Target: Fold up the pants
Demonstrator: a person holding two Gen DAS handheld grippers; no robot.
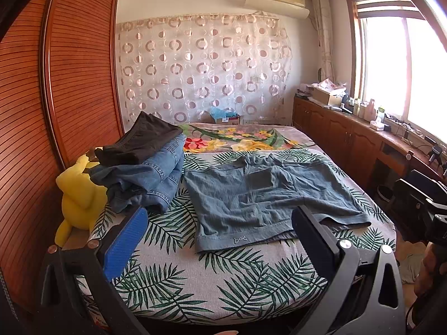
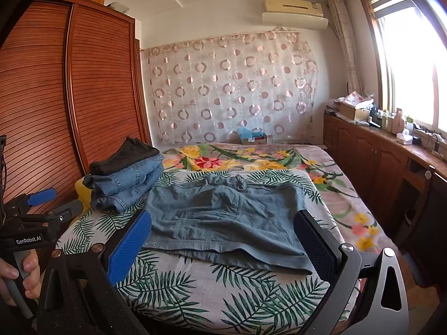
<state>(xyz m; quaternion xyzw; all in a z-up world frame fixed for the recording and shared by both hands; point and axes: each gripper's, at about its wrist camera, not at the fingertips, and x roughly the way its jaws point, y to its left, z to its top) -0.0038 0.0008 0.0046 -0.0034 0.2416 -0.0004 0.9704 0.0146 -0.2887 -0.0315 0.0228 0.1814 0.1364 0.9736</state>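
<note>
1. While I look along both claws, the bed [image 1: 251, 287] fills most of each view, its palm-leaf cover bare across the whole near strip below the pants, so I have open room there.
2. The wardrobe [image 1: 69, 83] stands tight along the bed's left edge; a wooden cabinet run [image 2: 371, 156] lines the right wall, well apart from the mattress.
3. The grey-blue pants [image 1: 268, 198] lie spread flat in the middle of the bed, hems towards me; in the right wrist view they [image 2: 223, 217] sit between my claw fingers, one hem corner near the right finger.
4. A stack of folded clothes [image 1: 148, 170], black on top of denim, rests at the bed's left side, just beside the pants' left edge.
5. A yellow plush toy [image 1: 81, 195] is wedged between that stack and the wardrobe.
6. My left claw [image 1: 220, 240] is spread wide, nothing between its fingers, hovering over the near edge.
7. My right claw [image 2: 223, 240] is likewise spread wide and empty, above the pants' near hem.
8. A hand [image 2: 19, 273] grips the other claw's handle at the lower left.
</note>
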